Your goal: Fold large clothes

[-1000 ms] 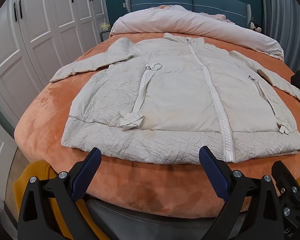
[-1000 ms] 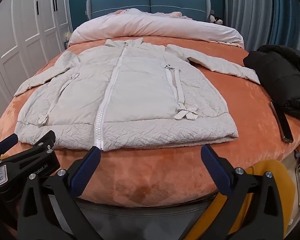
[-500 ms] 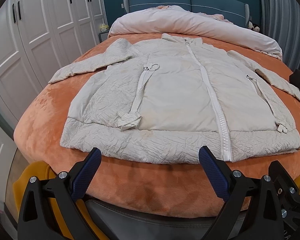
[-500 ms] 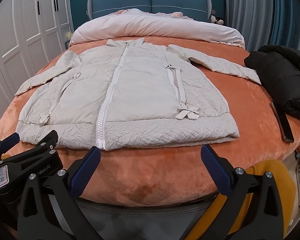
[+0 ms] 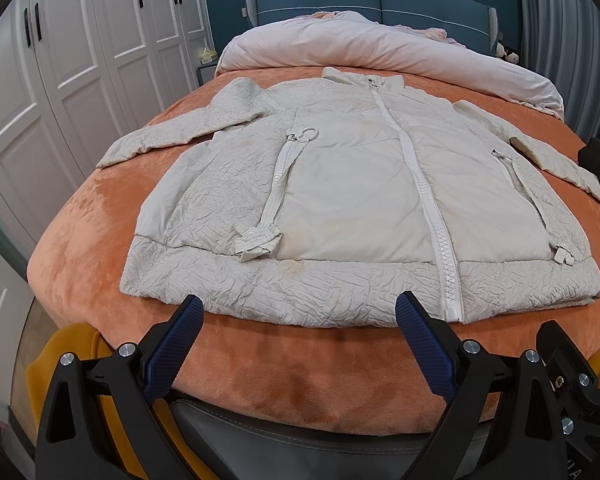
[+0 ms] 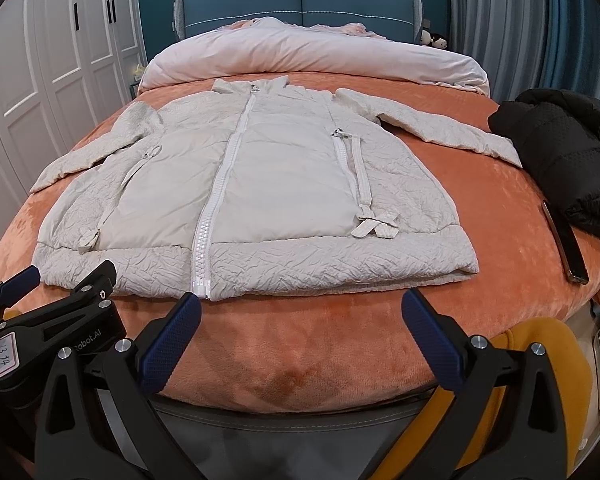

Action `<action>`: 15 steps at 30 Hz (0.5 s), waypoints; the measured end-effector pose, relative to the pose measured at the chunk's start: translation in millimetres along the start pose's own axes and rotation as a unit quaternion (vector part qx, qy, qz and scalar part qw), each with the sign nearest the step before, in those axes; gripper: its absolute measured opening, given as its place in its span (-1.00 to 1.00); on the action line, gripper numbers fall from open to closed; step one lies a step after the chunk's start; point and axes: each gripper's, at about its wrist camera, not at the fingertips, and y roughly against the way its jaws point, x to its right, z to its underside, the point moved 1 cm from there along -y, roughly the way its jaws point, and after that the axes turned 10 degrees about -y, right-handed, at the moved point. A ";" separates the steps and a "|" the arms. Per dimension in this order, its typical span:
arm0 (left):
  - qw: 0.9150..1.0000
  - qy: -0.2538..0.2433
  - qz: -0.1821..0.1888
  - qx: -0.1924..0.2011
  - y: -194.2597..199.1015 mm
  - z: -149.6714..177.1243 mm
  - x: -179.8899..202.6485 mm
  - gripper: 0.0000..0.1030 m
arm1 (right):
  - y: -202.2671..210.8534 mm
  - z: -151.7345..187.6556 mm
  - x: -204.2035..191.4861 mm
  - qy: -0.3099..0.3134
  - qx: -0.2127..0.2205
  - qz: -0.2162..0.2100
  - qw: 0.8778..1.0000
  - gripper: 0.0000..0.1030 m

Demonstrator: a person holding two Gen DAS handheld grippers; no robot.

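A cream quilted jacket [image 5: 352,200] lies flat and zipped, front up, on the orange bedspread [image 5: 80,240], sleeves spread to both sides. It also shows in the right wrist view [image 6: 268,196]. My left gripper [image 5: 298,312] is open and empty, hovering just before the jacket's hem, left of the zip's end. My right gripper [image 6: 300,312] is open and empty before the hem, right of the zip's end. The left gripper's body [image 6: 56,320] shows at the lower left of the right wrist view.
A black jacket [image 6: 560,152] lies heaped on the bed's right side, with a dark phone [image 6: 566,248] beside it. A rolled pink duvet [image 6: 312,56] lies by the blue headboard. White wardrobes [image 5: 60,80] stand to the left. The bed's grey front edge [image 5: 300,440] is below the grippers.
Both grippers have edged slightly forward toward the jacket's hem. The jacket has not moved and both grippers stay open.
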 end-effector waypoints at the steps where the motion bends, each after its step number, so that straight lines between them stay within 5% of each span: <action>1: 1.000 0.000 -0.001 0.000 0.2 0.3 -0.2 0.82 | 0.0 -0.1 0.2 0.000 0.000 0.000 1.000 0.90; 15: 1.000 0.000 -0.001 0.000 0.0 0.2 0.6 0.78 | 0.0 0.0 0.4 -0.001 0.000 -0.001 1.000 0.90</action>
